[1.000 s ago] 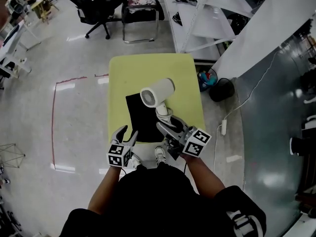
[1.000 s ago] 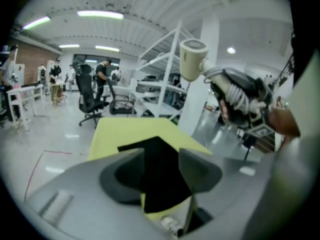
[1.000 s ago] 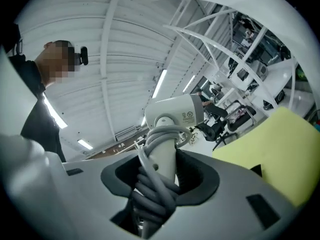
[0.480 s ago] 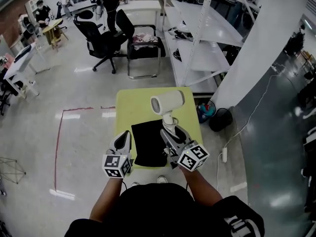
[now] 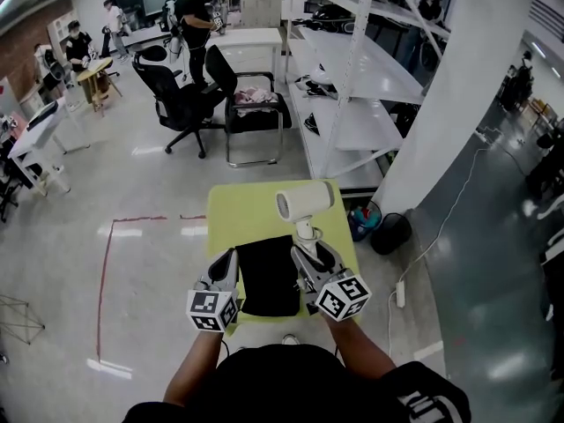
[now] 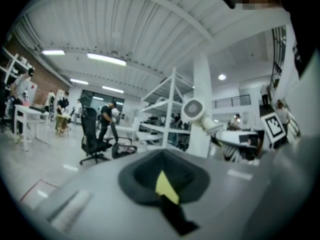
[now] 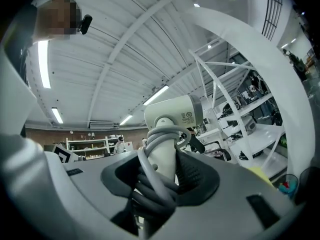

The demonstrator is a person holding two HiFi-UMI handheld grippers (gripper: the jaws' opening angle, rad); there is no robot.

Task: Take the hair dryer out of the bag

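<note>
Right gripper (image 5: 306, 256) fingers (image 7: 197, 176) clenched on dryer (image 5: 304, 203) over its wound cord (image 7: 155, 184). Grip may slip; heavy head could pivot, drop. Left gripper (image 5: 227, 267) clenched, empty.

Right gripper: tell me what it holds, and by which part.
The right gripper holds the white hair dryer by its handle, where the grey cord is wound round it.

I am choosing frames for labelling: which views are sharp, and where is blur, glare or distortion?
Head view: sharp, edges bent by the wide lens. Left gripper view: soft everywhere, hair dryer hazy. Right gripper view: hair dryer sharp, ceiling lights glaring.
</note>
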